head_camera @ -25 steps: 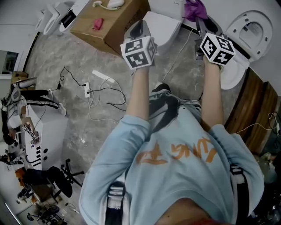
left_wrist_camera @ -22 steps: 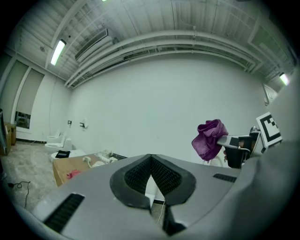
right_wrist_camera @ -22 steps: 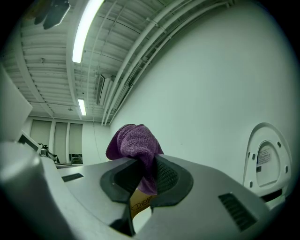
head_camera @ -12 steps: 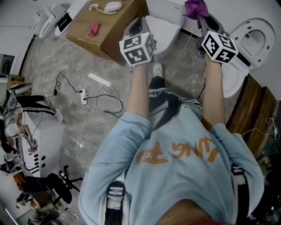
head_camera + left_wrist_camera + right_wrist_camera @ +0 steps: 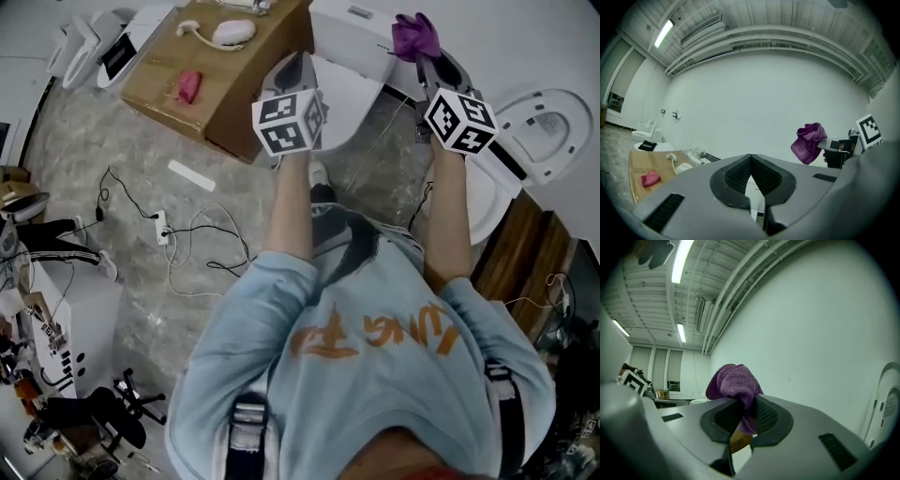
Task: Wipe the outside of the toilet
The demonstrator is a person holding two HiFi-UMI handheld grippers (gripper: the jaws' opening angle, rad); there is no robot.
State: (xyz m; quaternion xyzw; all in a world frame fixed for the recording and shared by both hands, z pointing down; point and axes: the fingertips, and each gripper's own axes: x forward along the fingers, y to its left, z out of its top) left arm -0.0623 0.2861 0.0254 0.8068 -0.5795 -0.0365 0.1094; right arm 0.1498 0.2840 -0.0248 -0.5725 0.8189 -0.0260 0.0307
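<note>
A white toilet [image 5: 349, 70] with its lid down and tank [image 5: 356, 26] behind stands just ahead of me in the head view. My right gripper [image 5: 419, 49] is shut on a purple cloth [image 5: 413, 33], held up over the tank's right end; the bunched cloth [image 5: 733, 385] sticks out above the jaws in the right gripper view. My left gripper [image 5: 298, 64] is shut with nothing in it, raised over the toilet's left side. From the left gripper view the purple cloth [image 5: 808, 142] shows to the right against a white wall.
A cardboard box [image 5: 202, 66] with a pink item [image 5: 188, 84] and a white hose piece [image 5: 223, 33] on top lies left of the toilet. Another toilet [image 5: 536, 141] with raised seat is at right. Cables and a power strip [image 5: 161, 228] trail on the floor.
I have stepped toward the toilet; it and the box have shifted down and closer in the head view. Both grippers stay raised, the right still holding the cloth.
</note>
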